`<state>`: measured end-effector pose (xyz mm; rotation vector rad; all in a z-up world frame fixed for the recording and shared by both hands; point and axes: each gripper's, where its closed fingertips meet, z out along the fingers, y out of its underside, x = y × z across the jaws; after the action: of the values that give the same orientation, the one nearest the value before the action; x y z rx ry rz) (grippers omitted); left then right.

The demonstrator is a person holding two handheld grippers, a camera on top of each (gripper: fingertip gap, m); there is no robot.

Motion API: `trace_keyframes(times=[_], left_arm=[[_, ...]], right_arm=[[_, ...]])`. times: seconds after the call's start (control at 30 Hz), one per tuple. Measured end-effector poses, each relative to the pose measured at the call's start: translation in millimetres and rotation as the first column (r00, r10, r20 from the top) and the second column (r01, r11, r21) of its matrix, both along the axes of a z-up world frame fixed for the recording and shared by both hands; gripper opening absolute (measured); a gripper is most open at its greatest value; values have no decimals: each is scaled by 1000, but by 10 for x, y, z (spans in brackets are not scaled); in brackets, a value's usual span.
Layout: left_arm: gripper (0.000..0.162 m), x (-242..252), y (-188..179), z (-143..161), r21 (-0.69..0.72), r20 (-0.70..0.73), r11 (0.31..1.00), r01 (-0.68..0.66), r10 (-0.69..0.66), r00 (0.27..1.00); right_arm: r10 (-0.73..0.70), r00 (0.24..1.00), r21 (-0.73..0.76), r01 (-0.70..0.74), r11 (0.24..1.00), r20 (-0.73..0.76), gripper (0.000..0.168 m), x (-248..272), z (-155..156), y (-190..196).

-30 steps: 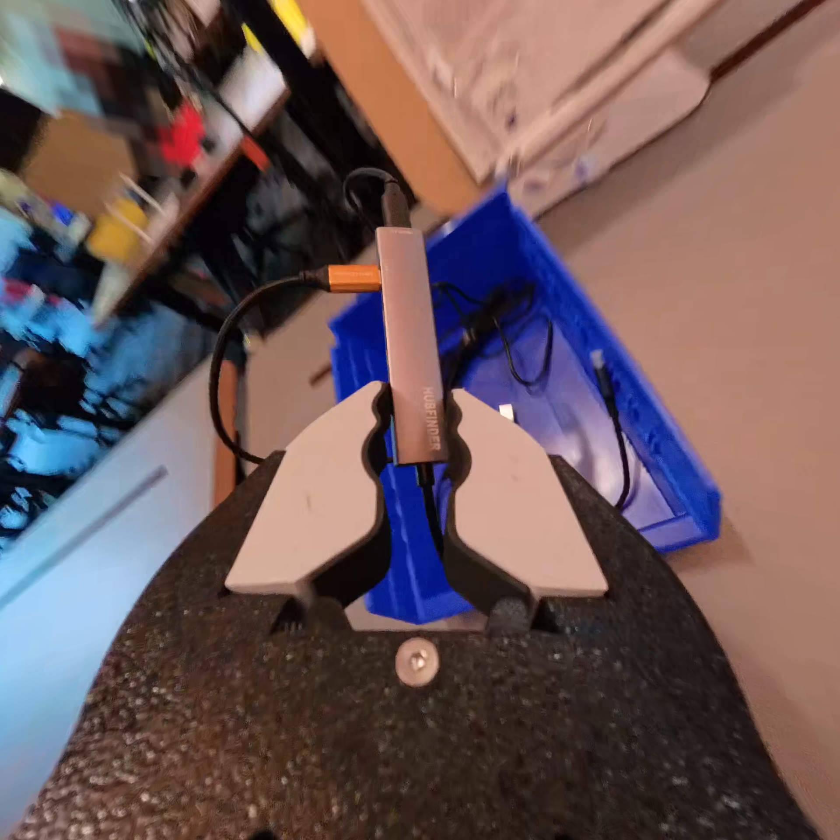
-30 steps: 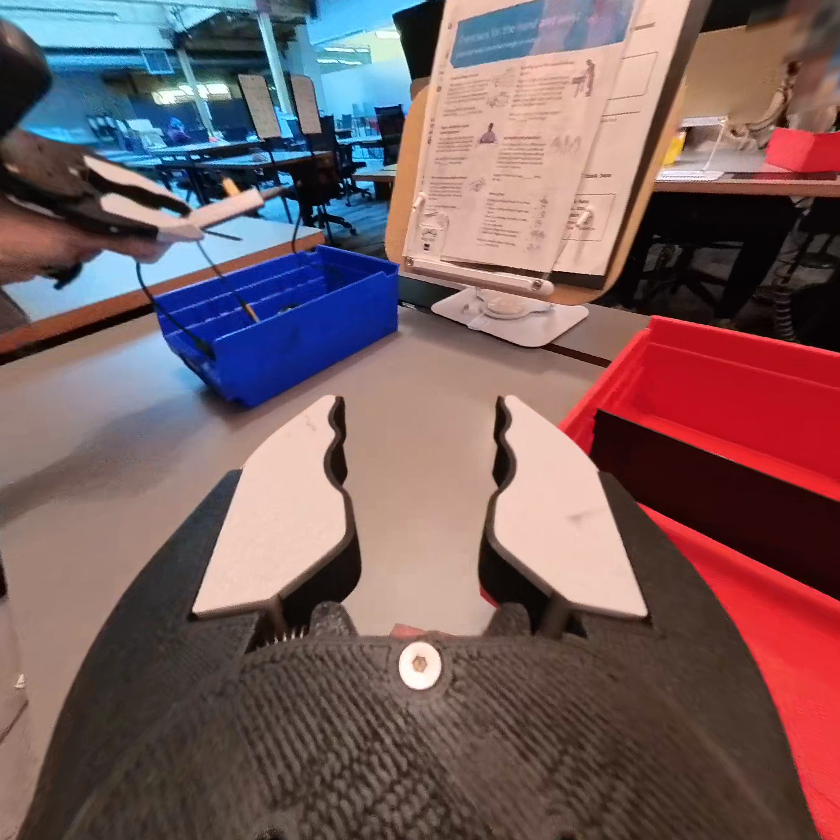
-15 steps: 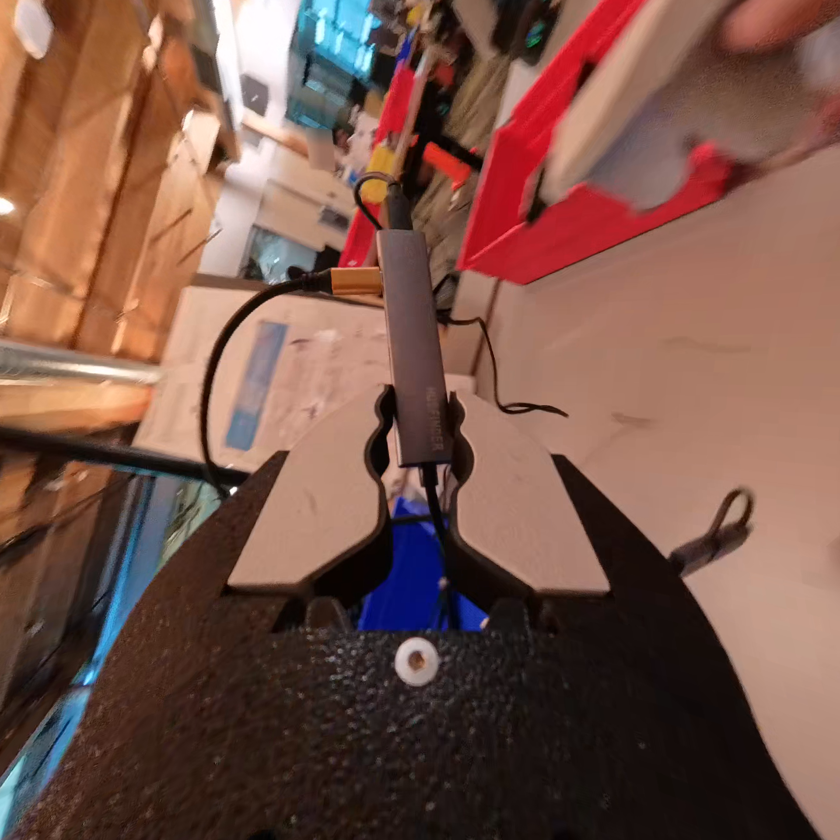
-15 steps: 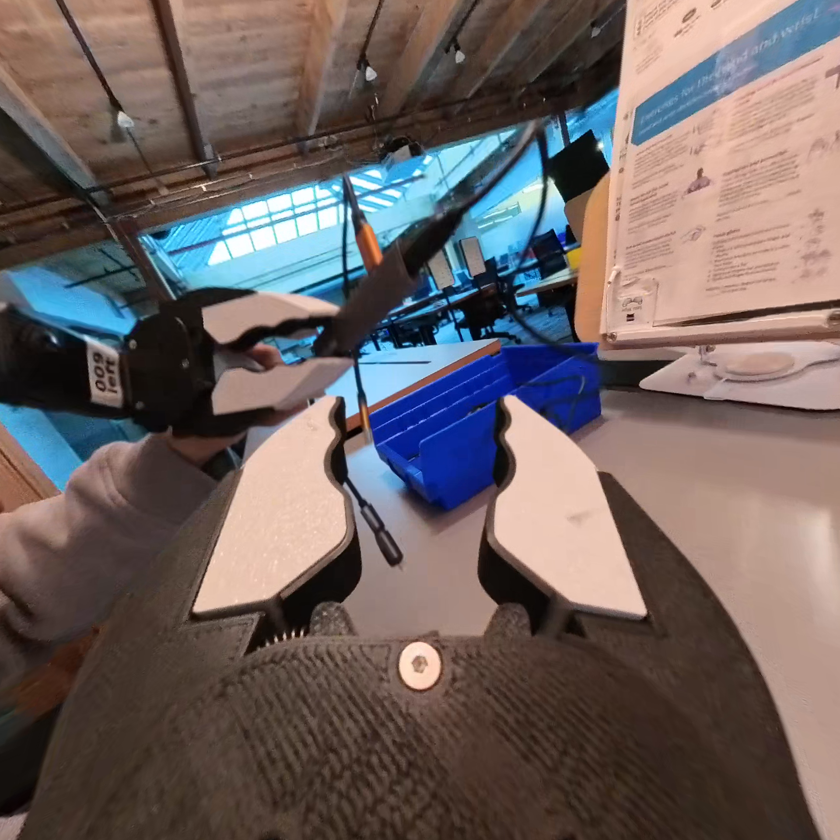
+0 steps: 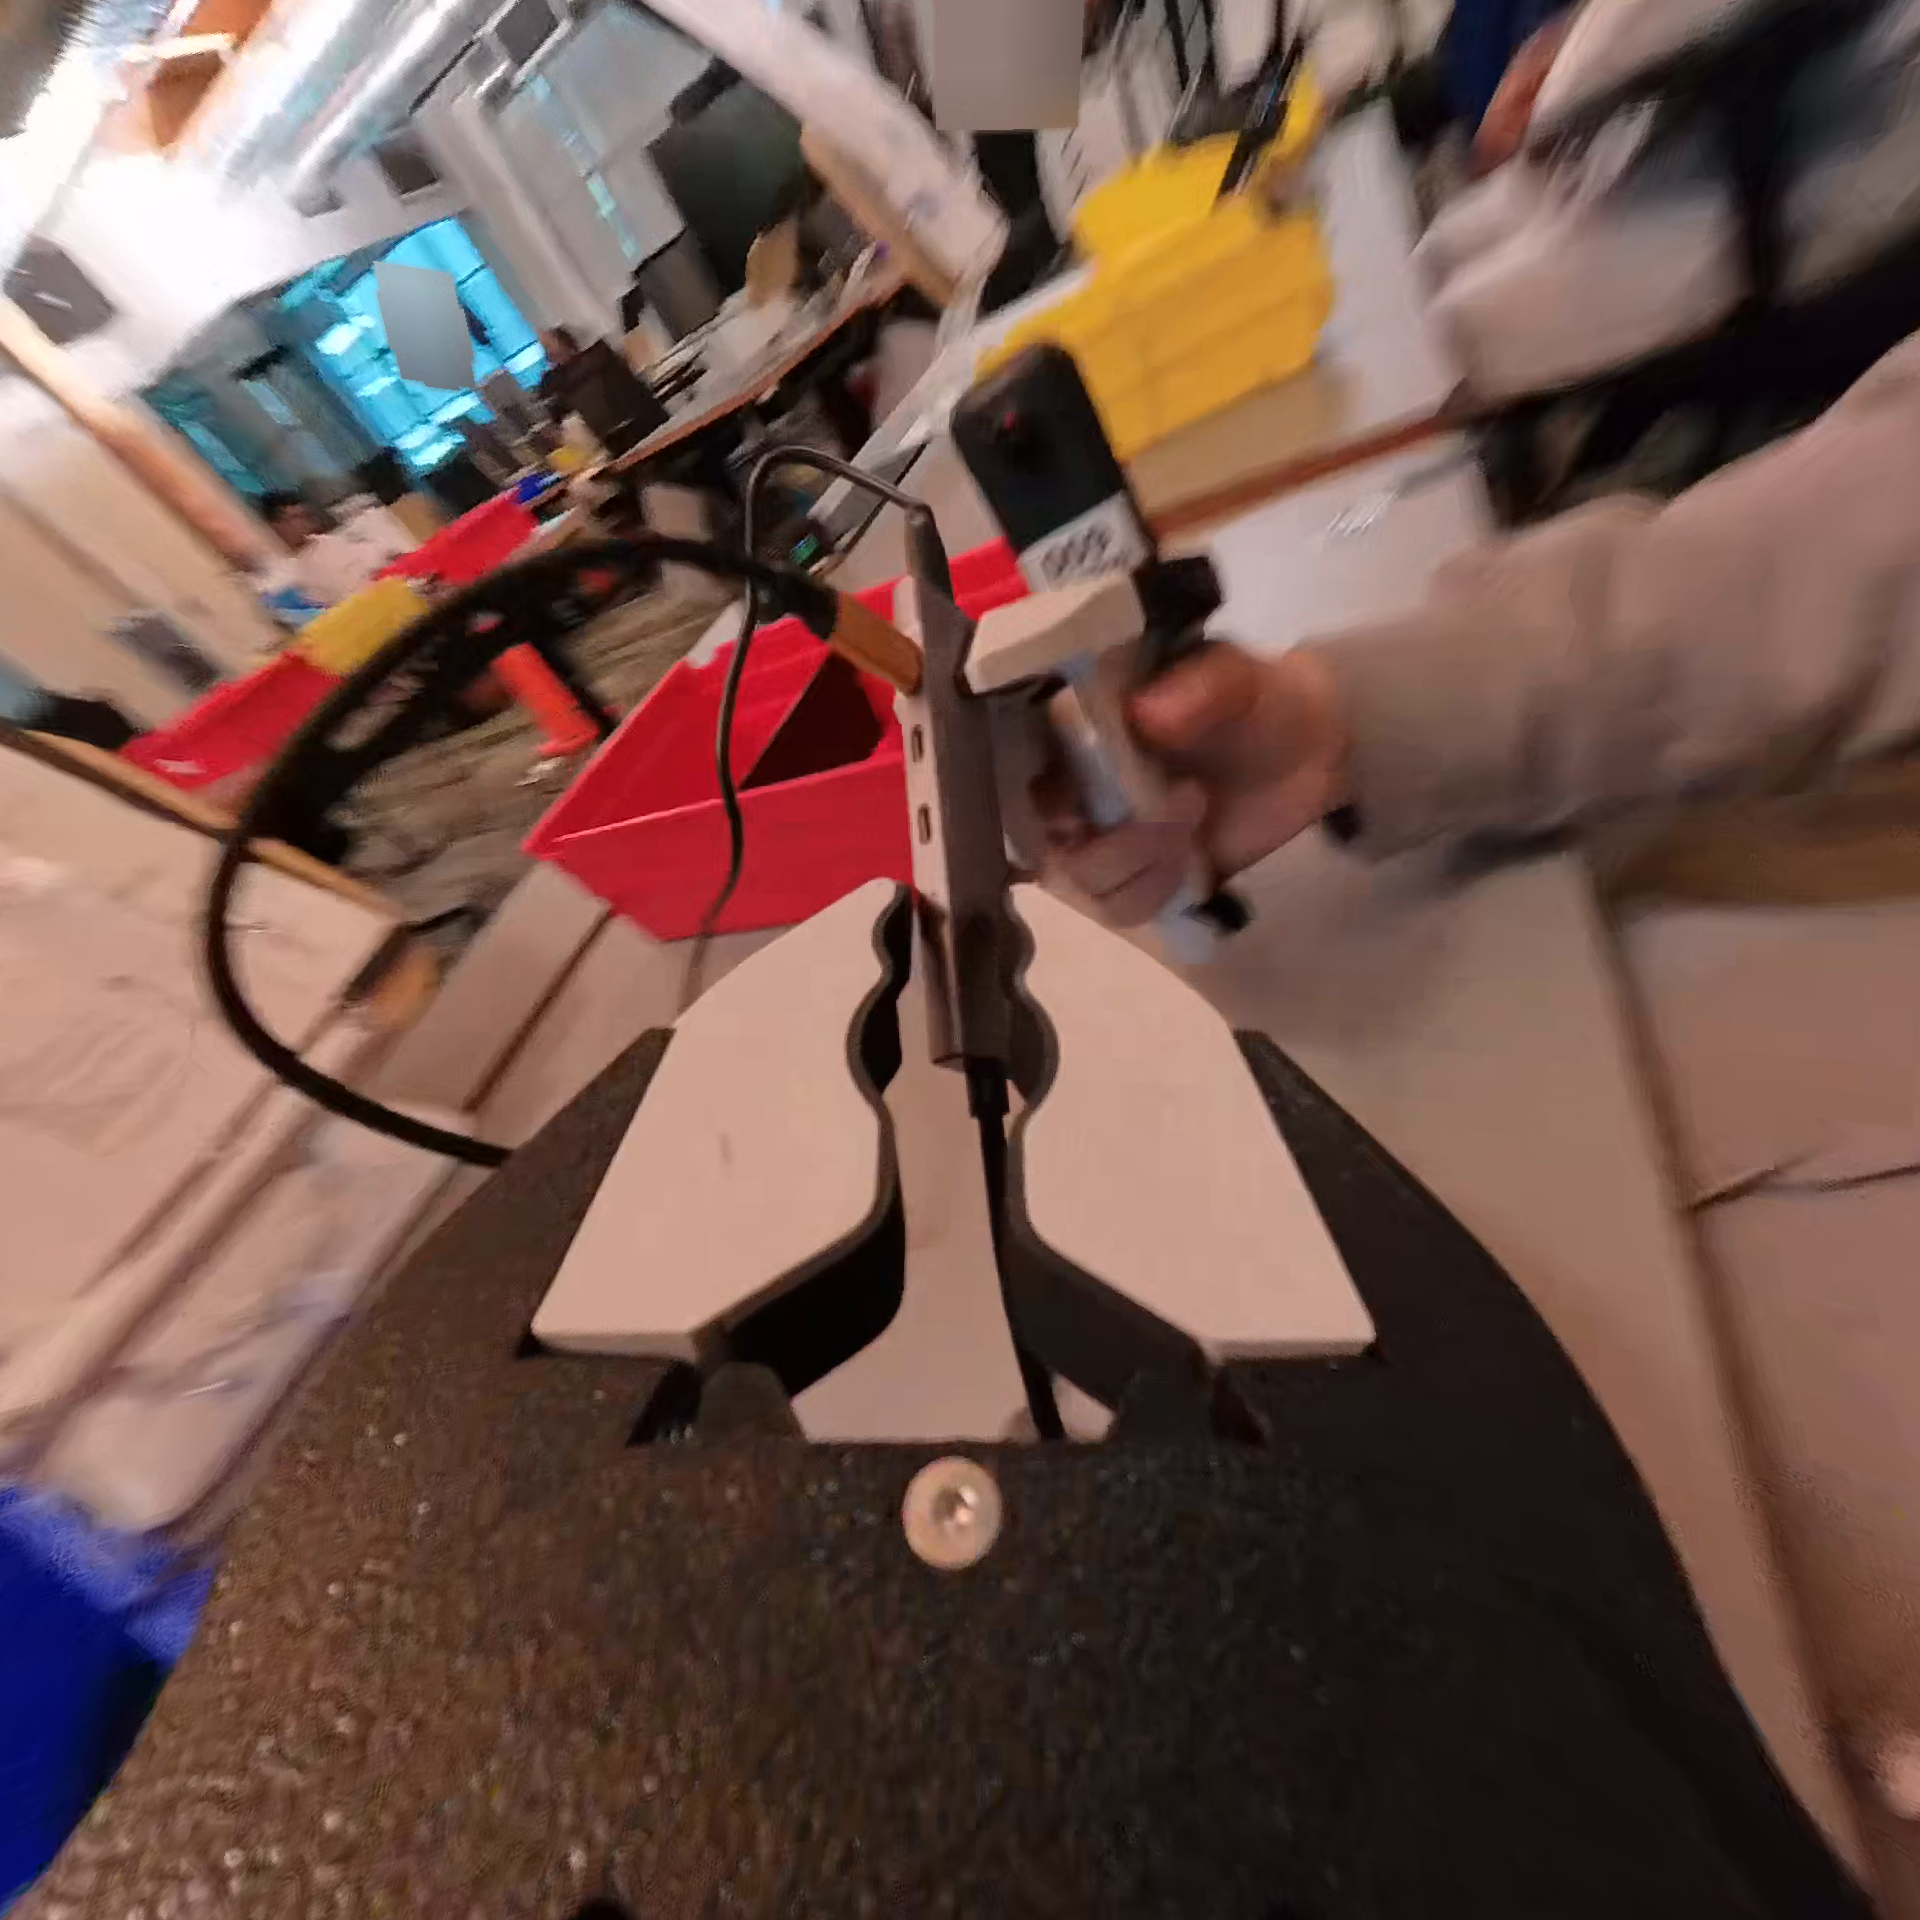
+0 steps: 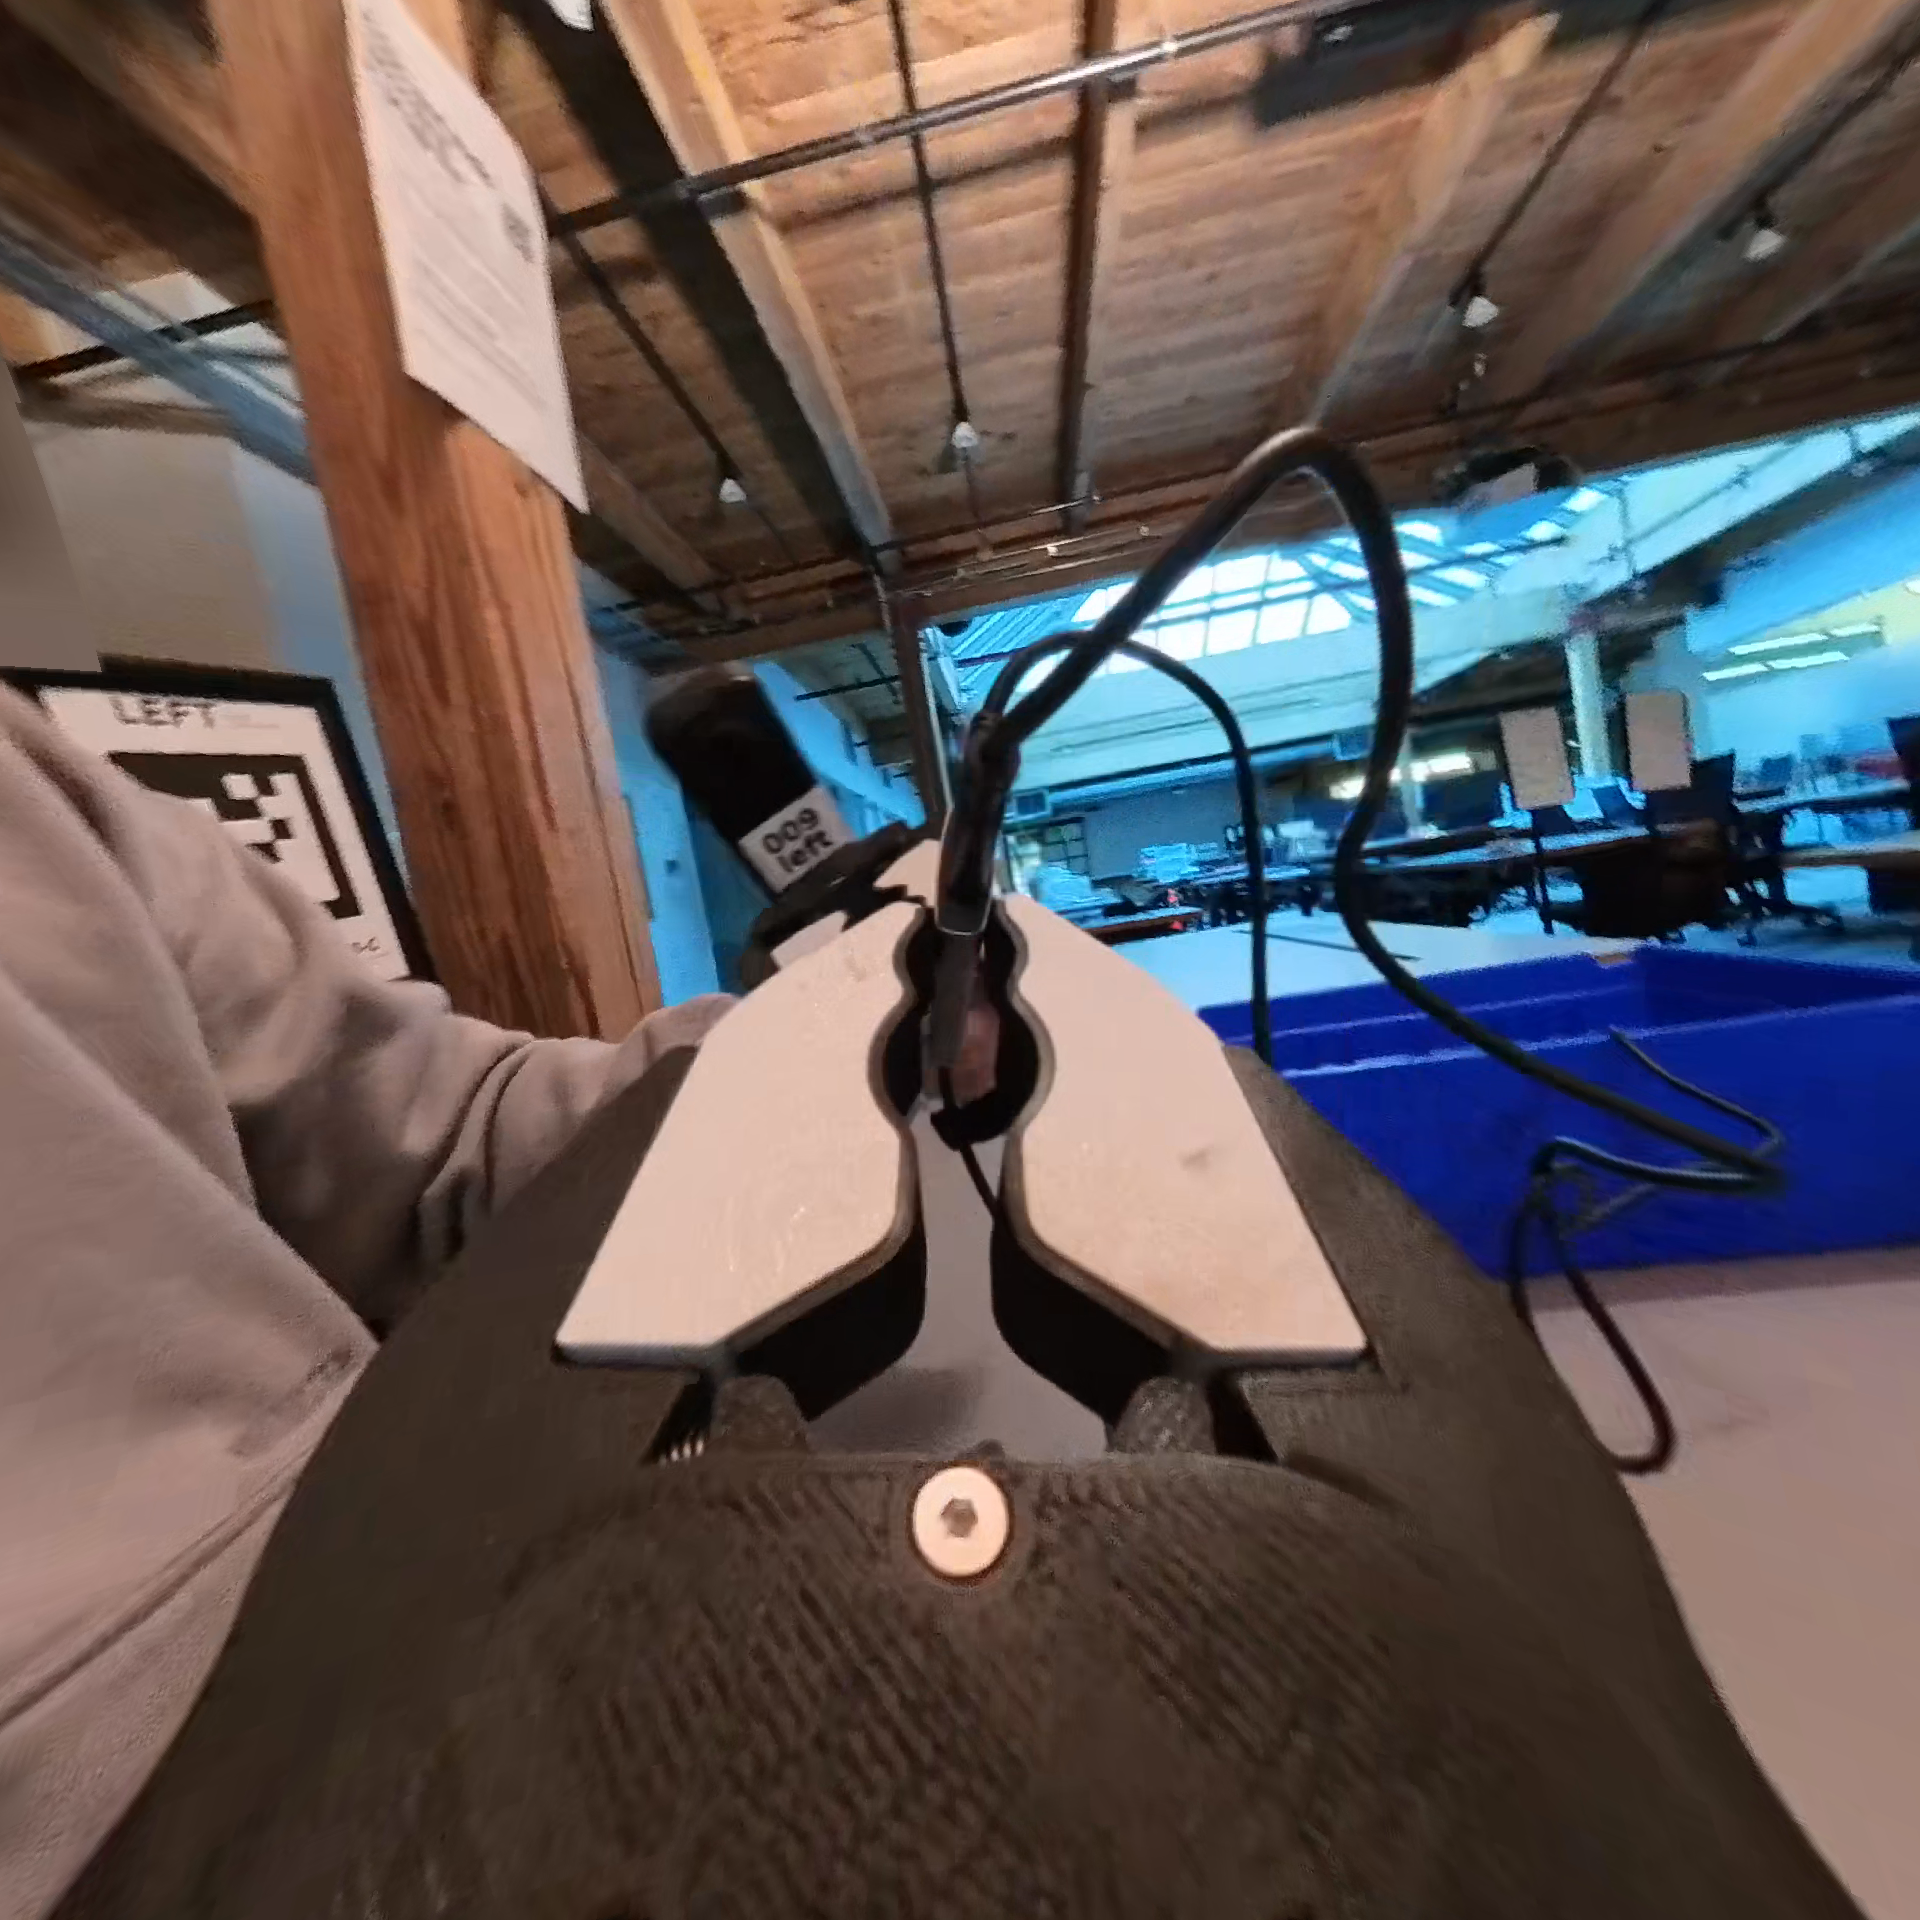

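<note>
My left gripper [image 5: 956, 906] is shut on the near end of a slim grey USB hub [image 5: 958, 790], which sticks out forward, in the air. An orange plug [image 5: 878, 649] on a thick black cable [image 5: 213, 914] sits in the hub's left side. A thin black cable [image 5: 732, 769] leaves its far end. My right gripper [image 5: 1039, 644] faces it and clamps the hub's far end. In the right wrist view the right gripper [image 6: 961, 914] is shut on the dark hub [image 6: 948, 987], with the left gripper [image 6: 831, 883] just beyond. Both cables loop above and hang right.
A red bin [image 5: 727, 852] stands on the table behind the hub. A blue bin [image 6: 1558, 1122] stands on the grey table [image 6: 1766, 1507] to the right. A hand [image 5: 1236, 758] and a grey sleeve [image 6: 156, 1143] are close. A wooden post [image 6: 447, 623] rises at left. One gripper's finger ends stand about 5 centimetres off the other's.
My right gripper was open; it has come up to the left gripper and shut on the hub's far end. My left gripper has swung away from the blue bin with the hub.
</note>
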<state>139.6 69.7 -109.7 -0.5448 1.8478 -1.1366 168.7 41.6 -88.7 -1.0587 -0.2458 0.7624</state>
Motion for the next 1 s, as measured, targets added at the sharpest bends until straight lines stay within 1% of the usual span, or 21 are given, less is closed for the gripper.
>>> trace_keyframes(times=[0.03, 0.07, 0.1, 0.13, 0.17, 0.2, 0.27, 0.33, 0.37, 0.43, 0.53, 0.57, 0.6, 0.63, 0.67, 0.73, 0.8, 0.87, 0.9, 0.97, 1.0], left_arm=[[25, -54, -41, 58, -111, -34, 993, 51, -55, 998], [37, -91, -52, 98, -241, -88, 967, 79, -103, 991], [46, -128, -60, 106, -374, -167, 922, 100, -173, 971], [55, -167, -67, 84, -495, -250, 863, 106, -258, 933], [57, -205, -74, 39, -591, -323, 801, 95, -343, 882], [56, -249, -96, -16, -666, -376, 742, 82, -429, 821], [56, -354, -197, -93, -784, -415, 618, 62, -595, 689], [55, -429, -322, -142, -866, -397, 500, 32, -724, 564], [54, -436, -372, -163, -893, -373, 449, 21, -766, 523], [52, -377, -417, -172, -941, -299, 339, -14, -811, 503], [34, -291, -382, -72, -992, -123, 91, -92, -881, 456], [29, -258, -366, -64, -993, -85, 38, -113, -887, 454], [23, -220, -360, -89, -993, -80, 29, -117, -879, 469], [23, -180, -344, -116, -994, -92, 49, -98, -855, 510], [22, -138, -317, -144, -993, -117, 93, -72, -817, 564], [22, -42, -228, -196, -977, -185, 210, -45, -716, 673], [22, 70, -103, -240, -931, -266, 361, -56, -564, 781], [22, 171, 61, -230, -844, -322, 528, -97, -355, 878], [22, 205, 150, -194, -783, -325, 610, -120, -238, 915], [22, 259, 363, -114, -618, -304, 754, -222, 31, 952], [22, 272, 467, -79, -512, -280, 808, -292, 164, 946]], right_arm=[[20, 1000, 40, -20, 999, 21, 9, -25, 42, -65], [42, 998, 74, -46, 996, 54, 9, -55, 76, -131], [71, 993, 101, -81, 992, 98, 9, -94, 95, -201], [85, 987, 128, -103, 986, 137, 9, -120, 113, -263], [98, 980, 154, -125, 980, 173, 9, -149, 126, -322], [109, 974, 169, -144, 975, 198, 9, -170, 133, -363], [95, 972, 174, -134, 976, 213, 9, -157, 131, -361], [106, 969, 189, -149, 971, 223, 9, -170, 122, -376], [105, 970, 190, -148, 971, 219, 9, -172, 121, -366], [135, 963, 187, -181, 965, 235, 9, -231, 81, -372], [77, 961, 157, -122, 980, 264, 9, -237, -3, -264], [60, 964, 154, -103, 983, 259, 9, -217, -6, -243], [35, 967, 152, -76, 985, 254, 9, -183, -5, -222], [25, 966, 138, -62, 988, 258, 9, -158, -23, -209], [10, 965, 112, -41, 993, 263, 10, -123, -51, -182], [-61, 964, 47, 51, 998, 259, 14, -4, -116, -79], [-163, 963, -36, 175, 984, 213, 20, 172, -178, 67], [-282, 951, -121, 298, 947, 129, 41, 394, -214, 196], [-319, 943, -177, 332, 927, 99, 47, 482, -253, 243], [-356, 929, -277, 370, 887, 101, 62, 572, -330, 307], [-388, 913, -302, 408, 861, 128, 62, 613, -341, 320]])
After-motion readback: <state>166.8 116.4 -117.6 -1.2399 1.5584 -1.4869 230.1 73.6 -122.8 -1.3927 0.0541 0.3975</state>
